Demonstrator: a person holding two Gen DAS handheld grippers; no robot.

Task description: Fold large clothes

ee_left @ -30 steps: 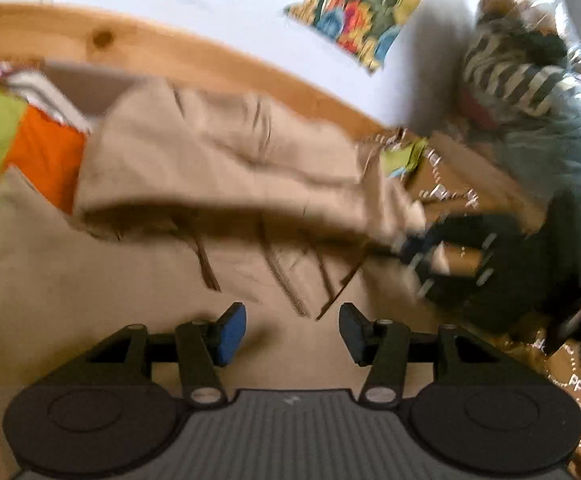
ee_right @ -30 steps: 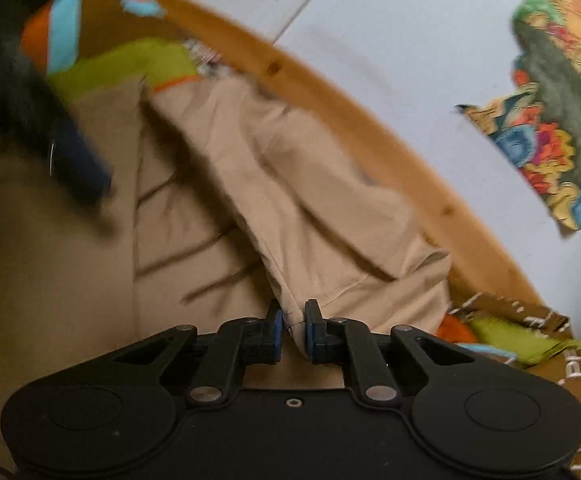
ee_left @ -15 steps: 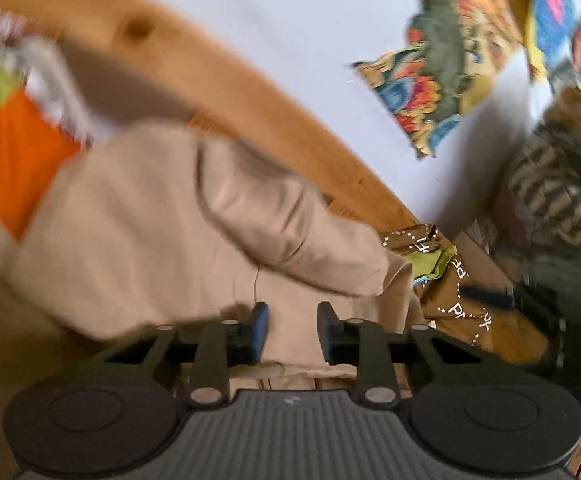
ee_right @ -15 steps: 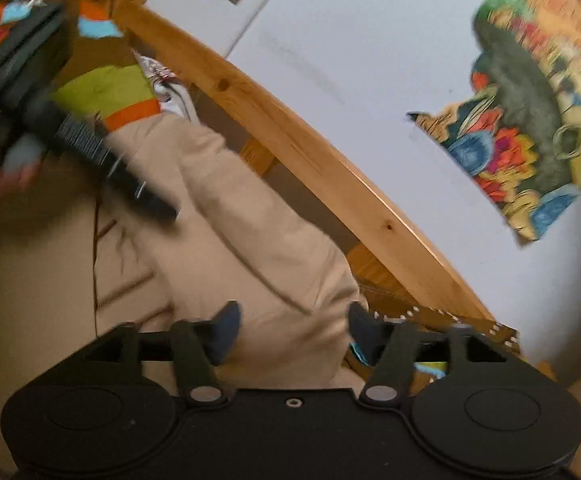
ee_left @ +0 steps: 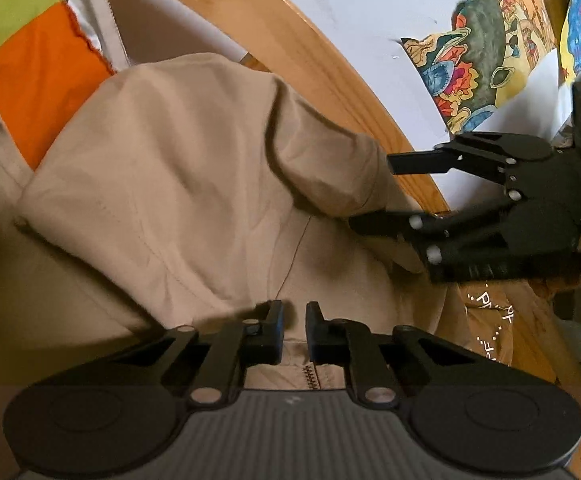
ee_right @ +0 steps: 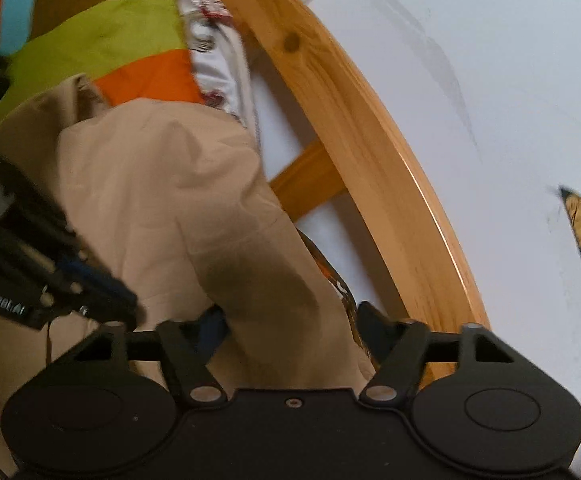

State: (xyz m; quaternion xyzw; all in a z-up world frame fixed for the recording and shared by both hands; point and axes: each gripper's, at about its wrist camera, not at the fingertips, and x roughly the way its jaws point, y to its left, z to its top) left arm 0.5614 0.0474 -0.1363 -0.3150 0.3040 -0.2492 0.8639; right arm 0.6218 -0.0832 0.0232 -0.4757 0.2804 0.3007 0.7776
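Note:
A large beige garment (ee_left: 194, 168) lies bunched in a thick fold against a wooden rail; a zipper end shows near my left gripper. My left gripper (ee_left: 294, 332) is shut on the near edge of this fold, with cloth in the narrow gap between its fingers. My right gripper (ee_right: 292, 328) is open wide, and the beige garment (ee_right: 178, 200) drapes between and under its fingers. In the left wrist view the right gripper (ee_left: 374, 194) comes in from the right, jaws apart at the fold's right end. The left gripper (ee_right: 102, 284) appears blurred at the left of the right wrist view.
A curved wooden rail (ee_left: 310, 52) runs behind the garment, with a white wall (ee_right: 490, 80) beyond it. Orange and green fabric (ee_left: 42, 72) lies at the left. Brown cloth with white lettering (ee_left: 490, 320) sits at the right. A colourful picture (ee_left: 482, 60) hangs on the wall.
My right gripper let go of the beige hem and opened wide. My left gripper went from open to shut on the garment's fold and moved closer to it.

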